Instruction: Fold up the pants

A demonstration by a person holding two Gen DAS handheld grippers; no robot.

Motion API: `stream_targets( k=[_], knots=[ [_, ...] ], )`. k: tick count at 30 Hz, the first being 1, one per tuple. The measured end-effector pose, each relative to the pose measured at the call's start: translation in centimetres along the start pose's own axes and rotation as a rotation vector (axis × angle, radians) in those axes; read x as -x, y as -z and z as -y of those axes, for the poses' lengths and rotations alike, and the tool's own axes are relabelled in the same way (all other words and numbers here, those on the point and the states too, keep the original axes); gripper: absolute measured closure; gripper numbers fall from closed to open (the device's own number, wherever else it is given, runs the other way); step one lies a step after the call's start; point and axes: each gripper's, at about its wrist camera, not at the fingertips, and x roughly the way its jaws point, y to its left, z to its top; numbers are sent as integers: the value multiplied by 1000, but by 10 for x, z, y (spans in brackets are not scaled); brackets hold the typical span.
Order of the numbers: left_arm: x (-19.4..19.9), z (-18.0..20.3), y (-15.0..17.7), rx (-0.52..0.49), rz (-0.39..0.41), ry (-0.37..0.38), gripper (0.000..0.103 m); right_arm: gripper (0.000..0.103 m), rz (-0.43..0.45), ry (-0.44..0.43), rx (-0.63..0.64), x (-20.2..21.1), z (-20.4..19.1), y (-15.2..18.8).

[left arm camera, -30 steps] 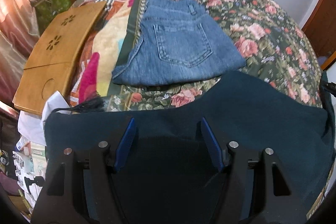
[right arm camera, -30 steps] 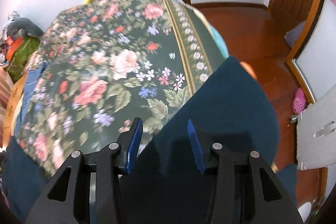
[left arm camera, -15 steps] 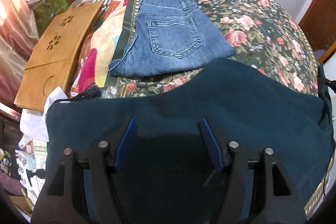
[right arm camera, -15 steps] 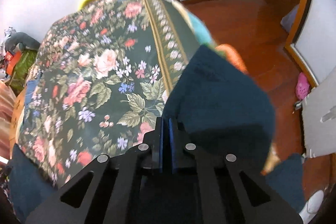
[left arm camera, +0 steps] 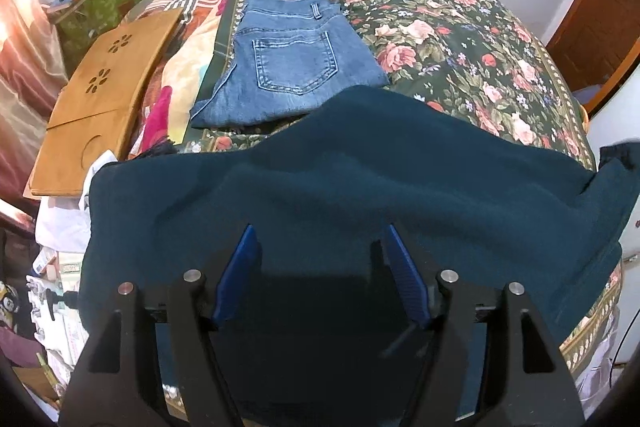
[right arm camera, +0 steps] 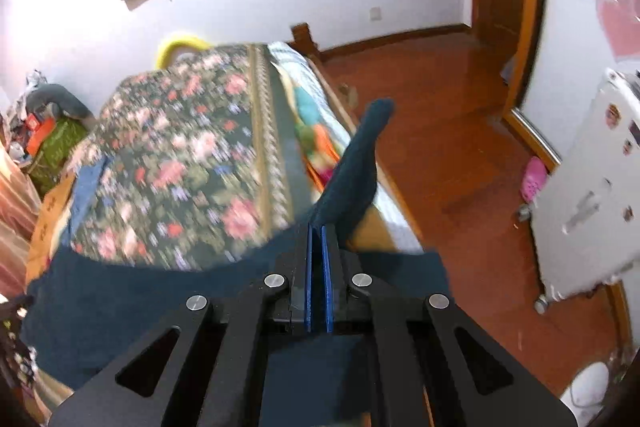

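Dark teal pants (left arm camera: 360, 179) lie spread across the near end of the bed with the floral cover (left arm camera: 460, 39). My left gripper (left arm camera: 320, 247) is open, its blue pads hovering over the left part of the pants with nothing between them. My right gripper (right arm camera: 318, 231) is shut on a fold of the teal pants (right arm camera: 356, 167) and holds it lifted, so the cloth stands up above the bed's right edge. The raised end also shows at the right of the left wrist view (left arm camera: 618, 163).
A folded pair of blue jeans (left arm camera: 288, 59) lies further up the bed. A wooden lap tray (left arm camera: 104, 99) and clutter lie along the left side. To the right are a wood floor (right arm camera: 460, 155) and a white cabinet (right arm camera: 588, 203).
My right gripper shut on the pants' right end and lifted it off the bed. The left gripper stayed open and drew back a little.
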Motion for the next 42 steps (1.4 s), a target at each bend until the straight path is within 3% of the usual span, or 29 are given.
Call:
stream_targets(
  k=[7, 10, 14, 17, 21, 26, 32, 36, 42],
  knots=[
    [12, -7, 8, 23, 15, -8, 36, 99, -125, 15, -116, -22, 39, 70],
    [17, -15, 8, 36, 26, -19, 36, 99, -169, 99, -99, -30, 43, 88],
    [25, -30, 8, 61, 49, -34, 36, 99, -157, 127, -76, -14, 36, 81],
    [32, -52, 8, 87, 78, -50, 36, 99, -93, 109, -9, 9, 10, 60],
    [38, -88, 1, 126, 104, -92, 35, 98, -30, 27, 122, 28, -52, 28],
    [39, -144, -9, 203, 111, -99, 33, 73, 11, -125, 294, 22, -154, 2],
    [22, -203, -21, 237, 86, -140, 30, 72, -20, -306, 454, -14, -272, -7],
    [-12, -229, -24, 283, 18, -97, 30, 72, -86, -404, 529, -50, -342, 2],
    [-59, -235, -18, 307, -68, 61, 30, 72, -246, -509, 621, -110, -429, 27]
  ],
)
